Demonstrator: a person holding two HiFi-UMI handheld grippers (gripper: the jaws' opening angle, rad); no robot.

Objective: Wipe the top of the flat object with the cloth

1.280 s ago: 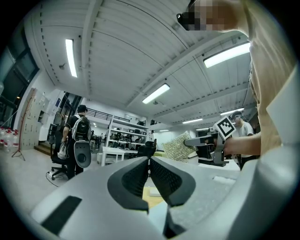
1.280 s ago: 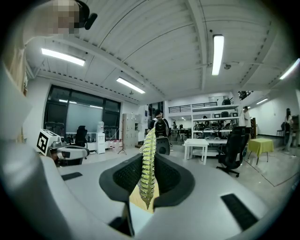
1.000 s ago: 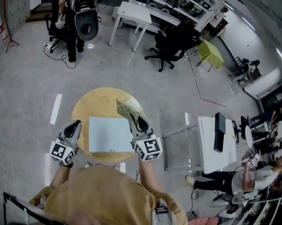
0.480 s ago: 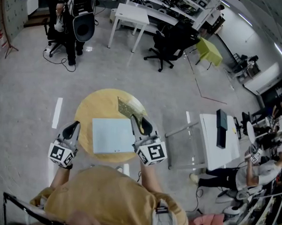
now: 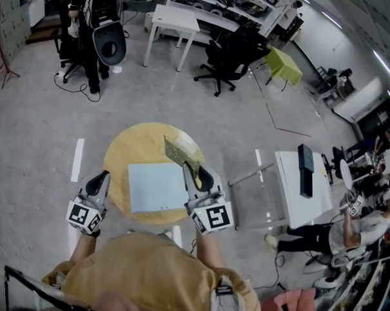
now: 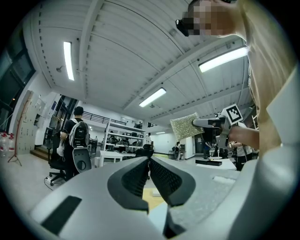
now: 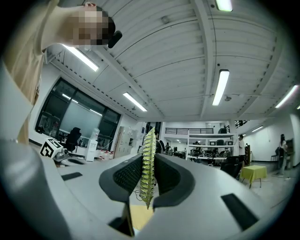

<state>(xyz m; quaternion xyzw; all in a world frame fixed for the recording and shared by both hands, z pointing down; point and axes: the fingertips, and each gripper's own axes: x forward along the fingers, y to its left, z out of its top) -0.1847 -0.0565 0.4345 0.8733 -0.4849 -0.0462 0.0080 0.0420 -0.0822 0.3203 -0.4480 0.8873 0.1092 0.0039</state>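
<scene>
Right tongs (image 5: 193, 175) pinch the cloth (image 5: 178, 149) near the flat object (image 5: 156, 187); left tongs (image 5: 98, 183) closed, empty.

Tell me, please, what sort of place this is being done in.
Probably an open-plan lab or workshop office: white desks, black office chairs on a concrete floor, and stocked shelving racks.

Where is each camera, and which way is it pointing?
Head view: on the person's head, looking down at the round yellow wooden table; both forearms show.
Left gripper view: on the left gripper, facing across the room; shut jaws show.
Right gripper view: on the right gripper, facing likewise; jaws clamp the yellow-green cloth.
All three show that cloth.
</scene>
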